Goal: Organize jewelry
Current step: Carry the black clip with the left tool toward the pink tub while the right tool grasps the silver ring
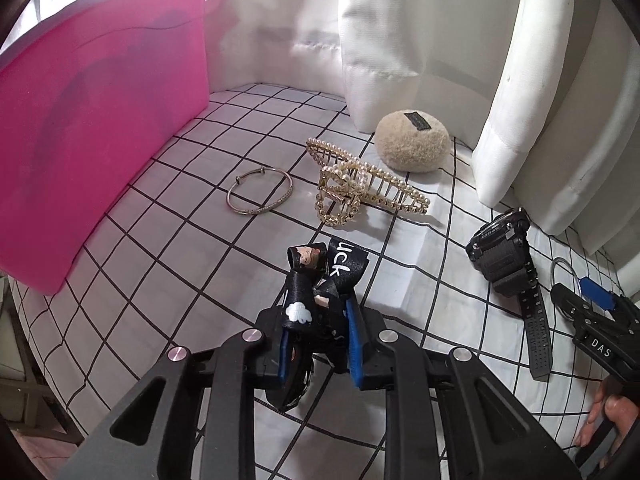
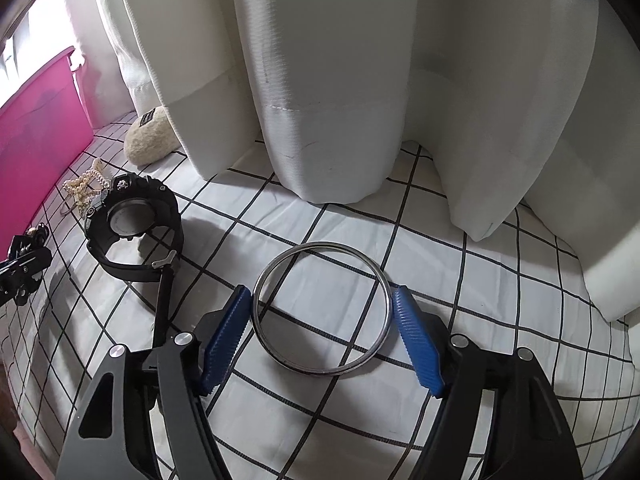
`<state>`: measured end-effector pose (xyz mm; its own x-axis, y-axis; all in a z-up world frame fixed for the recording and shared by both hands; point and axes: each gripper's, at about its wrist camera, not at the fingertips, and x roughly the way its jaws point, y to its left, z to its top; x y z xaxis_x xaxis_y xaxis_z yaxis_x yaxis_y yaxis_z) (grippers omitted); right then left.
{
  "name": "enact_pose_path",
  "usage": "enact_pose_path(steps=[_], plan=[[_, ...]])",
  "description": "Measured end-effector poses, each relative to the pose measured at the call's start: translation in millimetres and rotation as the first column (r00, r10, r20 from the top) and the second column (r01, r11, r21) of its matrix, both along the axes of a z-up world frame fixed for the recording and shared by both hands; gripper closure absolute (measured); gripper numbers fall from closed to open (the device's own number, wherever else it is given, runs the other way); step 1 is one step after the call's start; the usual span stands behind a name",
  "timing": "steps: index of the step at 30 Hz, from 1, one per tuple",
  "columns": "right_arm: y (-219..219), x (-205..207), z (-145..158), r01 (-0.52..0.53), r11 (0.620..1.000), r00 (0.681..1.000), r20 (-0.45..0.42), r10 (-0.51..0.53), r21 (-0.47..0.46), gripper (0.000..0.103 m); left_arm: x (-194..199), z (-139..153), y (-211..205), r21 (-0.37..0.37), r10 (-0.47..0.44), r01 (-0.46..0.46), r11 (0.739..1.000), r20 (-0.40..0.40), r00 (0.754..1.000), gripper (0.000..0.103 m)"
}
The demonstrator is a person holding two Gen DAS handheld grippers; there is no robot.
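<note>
Blue-padded fingers [image 1: 354, 336] of the left gripper [image 1: 316, 344] are clamped on a black printed ribbon bow [image 1: 320, 280], lifted just clear of the checked cloth [image 1: 160, 280]. From the pink bin [image 1: 100, 140], the bow hangs near and to the right, so this hand is the closer one. Beyond the black watch [image 2: 128, 216], the right gripper [image 2: 324, 316] brackets a steel bangle [image 2: 322, 304], pads touching its rim on both sides.
</note>
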<state>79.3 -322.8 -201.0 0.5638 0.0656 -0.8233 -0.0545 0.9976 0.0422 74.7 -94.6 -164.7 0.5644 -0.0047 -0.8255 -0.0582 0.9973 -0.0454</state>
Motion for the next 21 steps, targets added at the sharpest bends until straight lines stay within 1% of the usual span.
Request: enact_pose_path(steps=[6,12,17,21], plan=[[0,-11,9,0.013,1.0,1.0,0.007,-0.013,0.015,0.033,-8,12,9,-0.009,-0.006,0.006,1.0,-0.003,1.0,0.082],[-1,-22,31,0.024,1.0,0.999,0.029,-0.024,0.017,0.033,-15,28,14,-0.005,-0.035,0.035,0.999,-0.005,0.999,0.082],[7,-34,52,0.03,0.999,0.999,0.045,-0.03,0.017,0.033,-19,52,18,0.0,-0.069,0.069,0.998,0.022,0.997,0.082],[18,-48,77,0.023,1.0,0.997,0.067,-0.024,0.02,0.033,-22,76,27,-0.005,-0.083,0.083,0.997,0.052,0.995,0.082]])
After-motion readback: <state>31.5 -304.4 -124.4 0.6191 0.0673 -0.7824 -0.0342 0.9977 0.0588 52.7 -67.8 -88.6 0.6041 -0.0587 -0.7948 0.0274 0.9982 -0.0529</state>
